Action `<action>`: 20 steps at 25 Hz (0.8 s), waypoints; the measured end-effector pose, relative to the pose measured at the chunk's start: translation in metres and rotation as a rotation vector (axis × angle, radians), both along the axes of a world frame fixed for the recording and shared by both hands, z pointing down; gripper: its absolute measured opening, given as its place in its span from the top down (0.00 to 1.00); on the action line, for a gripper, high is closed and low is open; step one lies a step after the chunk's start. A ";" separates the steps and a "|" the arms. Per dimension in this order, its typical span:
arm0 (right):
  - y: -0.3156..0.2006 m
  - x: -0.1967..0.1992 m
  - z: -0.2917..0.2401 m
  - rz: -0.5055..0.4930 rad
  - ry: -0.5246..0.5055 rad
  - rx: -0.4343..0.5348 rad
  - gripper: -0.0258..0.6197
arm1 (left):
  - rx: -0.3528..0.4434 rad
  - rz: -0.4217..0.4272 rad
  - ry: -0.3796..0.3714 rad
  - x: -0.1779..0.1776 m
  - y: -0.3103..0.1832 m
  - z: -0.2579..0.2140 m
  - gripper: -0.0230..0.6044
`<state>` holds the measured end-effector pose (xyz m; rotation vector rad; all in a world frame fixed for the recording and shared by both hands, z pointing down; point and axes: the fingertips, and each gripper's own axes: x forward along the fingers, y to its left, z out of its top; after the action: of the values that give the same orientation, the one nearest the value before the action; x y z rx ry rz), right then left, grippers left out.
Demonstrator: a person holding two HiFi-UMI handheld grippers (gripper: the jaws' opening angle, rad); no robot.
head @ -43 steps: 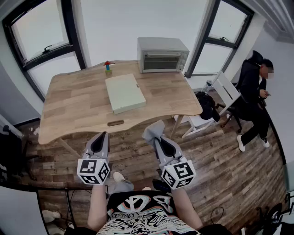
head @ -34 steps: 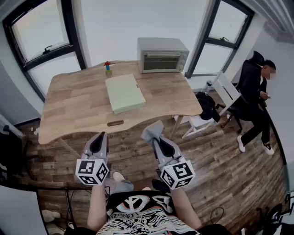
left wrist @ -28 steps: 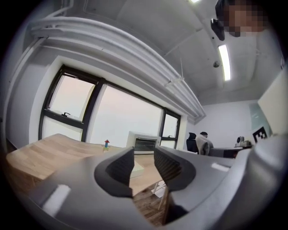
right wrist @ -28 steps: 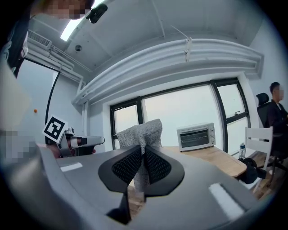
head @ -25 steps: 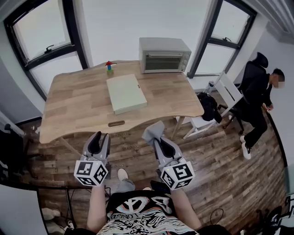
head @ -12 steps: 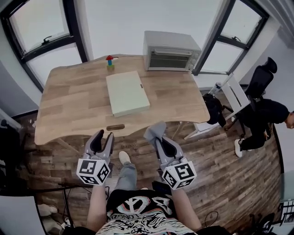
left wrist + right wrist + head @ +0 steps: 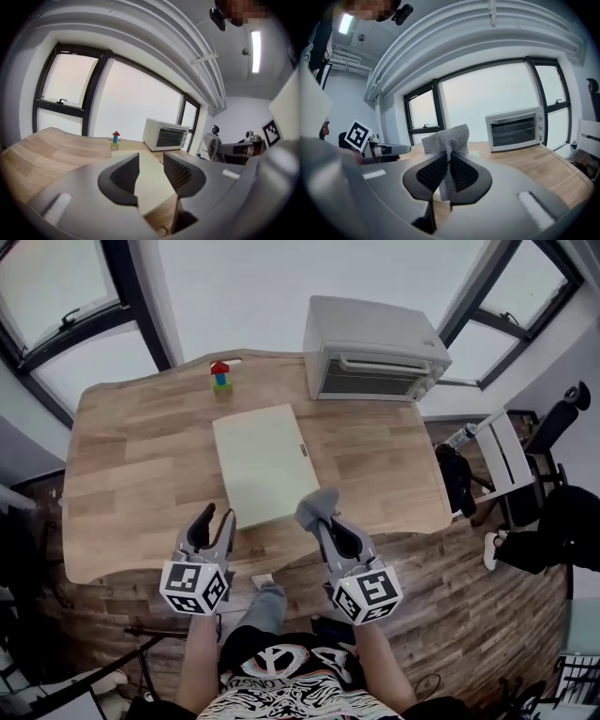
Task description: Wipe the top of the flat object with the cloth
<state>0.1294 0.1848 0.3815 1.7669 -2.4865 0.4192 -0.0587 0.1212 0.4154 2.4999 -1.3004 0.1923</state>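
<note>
Head view: the pale green flat object [image 7: 265, 463] lies mid-table [image 7: 122, 474] with bare wood on both sides. Its near edge sits between the left claw [image 7: 216, 515] and right claw [image 7: 325, 521]. A toaster oven [image 7: 370, 351] stands at the far edge.
Left gripper view: the jaws, just opening, stand apart and empty.
Right gripper view: the jaws are clamped on a grey knit cloth [image 7: 447, 136].

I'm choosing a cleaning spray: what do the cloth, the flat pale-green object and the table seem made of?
The cloth: grey fabric, knitted or woven, with a fine mesh texture; matte.
The flat object: smooth, even pale green with no grain, perhaps plastic or painted board; I cannot tell which.
The table: light wood, plank joints and grain showing, low sheen.
</note>
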 end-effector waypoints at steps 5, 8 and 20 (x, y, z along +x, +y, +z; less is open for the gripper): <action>-0.069 -0.005 0.006 -0.026 -0.038 -0.040 0.93 | -0.051 0.014 -0.042 -0.007 -0.075 0.025 0.67; -0.098 0.000 0.013 -0.005 -0.016 -0.047 0.93 | -0.080 0.019 -0.074 -0.012 -0.105 0.042 0.67; -0.167 0.000 0.041 0.045 0.112 -0.125 0.93 | -0.235 0.018 -0.061 -0.022 -0.154 0.092 0.67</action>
<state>0.1293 0.0175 0.4225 1.7508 -2.2961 0.4540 -0.0811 -0.0330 0.5075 2.3234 -1.2025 0.4038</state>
